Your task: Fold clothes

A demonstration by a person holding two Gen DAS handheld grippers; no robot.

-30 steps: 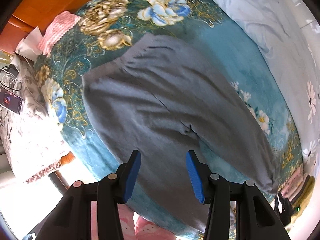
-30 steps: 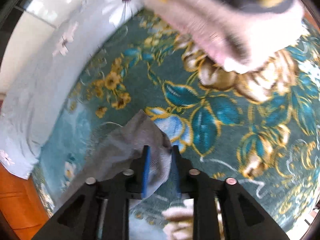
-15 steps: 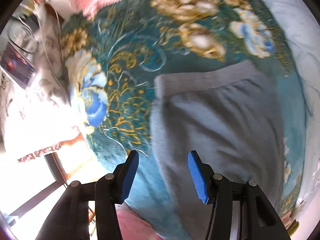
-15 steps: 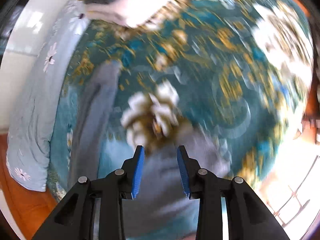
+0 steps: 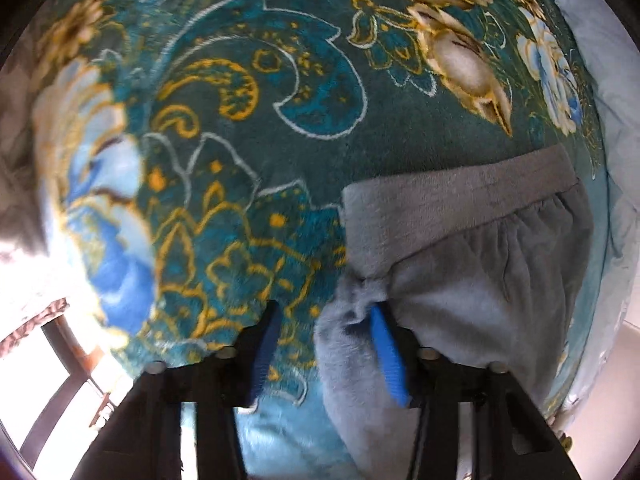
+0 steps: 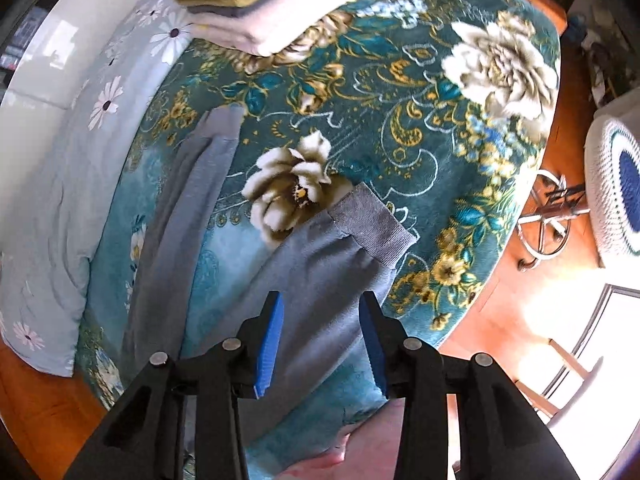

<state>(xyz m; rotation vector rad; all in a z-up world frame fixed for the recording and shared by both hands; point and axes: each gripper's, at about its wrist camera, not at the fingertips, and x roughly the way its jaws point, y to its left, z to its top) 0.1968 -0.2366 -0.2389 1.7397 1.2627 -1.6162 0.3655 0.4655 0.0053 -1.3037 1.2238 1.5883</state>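
Observation:
Grey sweatpants (image 5: 480, 280) lie flat on a teal floral blanket (image 5: 280, 100). My left gripper (image 5: 325, 310) points down at the near corner of their ribbed waistband (image 5: 460, 200). Its jaws are closing, with the bunched edge of the cloth between them. The right pad (image 5: 384, 344) digs into the fabric and the left pad rests on the blanket, still apart from the cloth. In the right wrist view both legs spread out, one ending in a ribbed cuff (image 6: 372, 224). My right gripper (image 6: 322, 298) hovers above that leg (image 6: 312, 264), jaws opening, nothing between them.
A stack of folded clothes (image 6: 272, 4) sits at the far end of the blanket (image 6: 440, 140). A pale blue daisy quilt (image 6: 60, 200) runs along the left. Right of the bed edge are wooden floor, a chair base (image 6: 544, 224) and a white round cushion (image 6: 616, 184).
The left gripper dropped to the waistband corner and its jaws narrowed around the cloth edge. The right gripper let go of the grey leg end, rose, swung across the bed and opened.

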